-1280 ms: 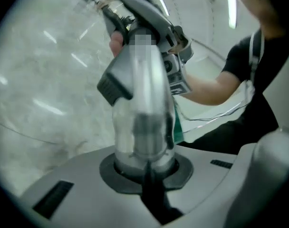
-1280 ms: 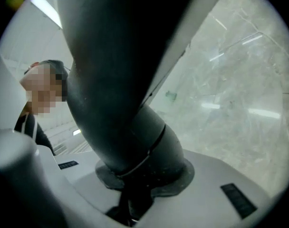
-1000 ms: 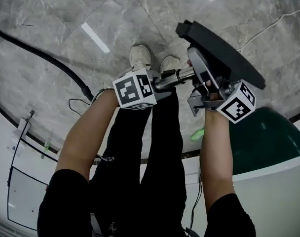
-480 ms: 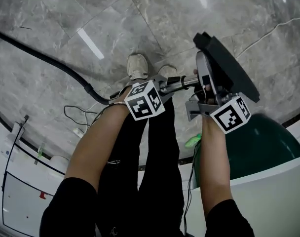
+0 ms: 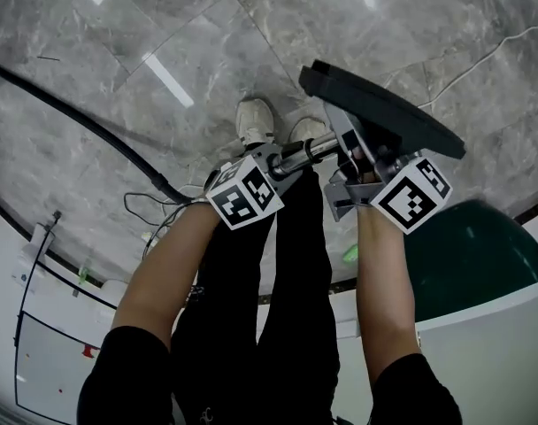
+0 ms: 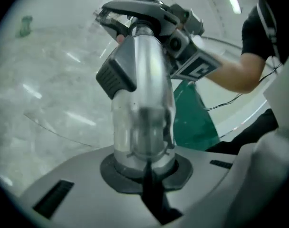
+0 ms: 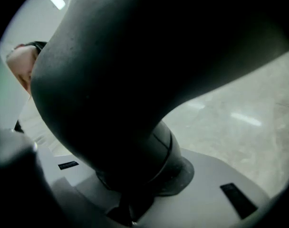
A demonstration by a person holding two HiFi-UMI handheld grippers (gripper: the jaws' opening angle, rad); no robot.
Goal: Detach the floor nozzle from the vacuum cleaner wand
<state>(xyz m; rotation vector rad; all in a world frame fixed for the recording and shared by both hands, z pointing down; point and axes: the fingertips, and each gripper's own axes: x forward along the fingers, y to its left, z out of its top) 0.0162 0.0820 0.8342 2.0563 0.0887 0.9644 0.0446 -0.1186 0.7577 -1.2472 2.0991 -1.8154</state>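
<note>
In the head view my left gripper [image 5: 282,162] is shut on the silver vacuum wand [image 5: 306,151], which runs level towards the right. My right gripper [image 5: 353,168] is shut on the dark neck of the black floor nozzle [image 5: 384,104], whose flat plate tilts above both hands. The left gripper view shows the silver wand [image 6: 140,103] clamped in my left gripper [image 6: 145,167], a black catch [image 6: 117,73] on its side, and the nozzle [image 6: 135,8] beyond it. In the right gripper view the nozzle neck [image 7: 135,80] fills the picture, gripped by my right gripper [image 7: 135,194].
A black hose [image 5: 83,118] crosses the grey marble floor [image 5: 163,25] at the left. The person's white shoes [image 5: 256,122] stand under the wand. A dark green round body [image 5: 472,255] with a white rim [image 5: 481,343] sits at the right, and a thin white cable [image 5: 481,51] lies far right.
Both grippers have sunk a little with wand and nozzle. The nozzle plate has swung left and lies flatter across the view. Both grips are unchanged.
</note>
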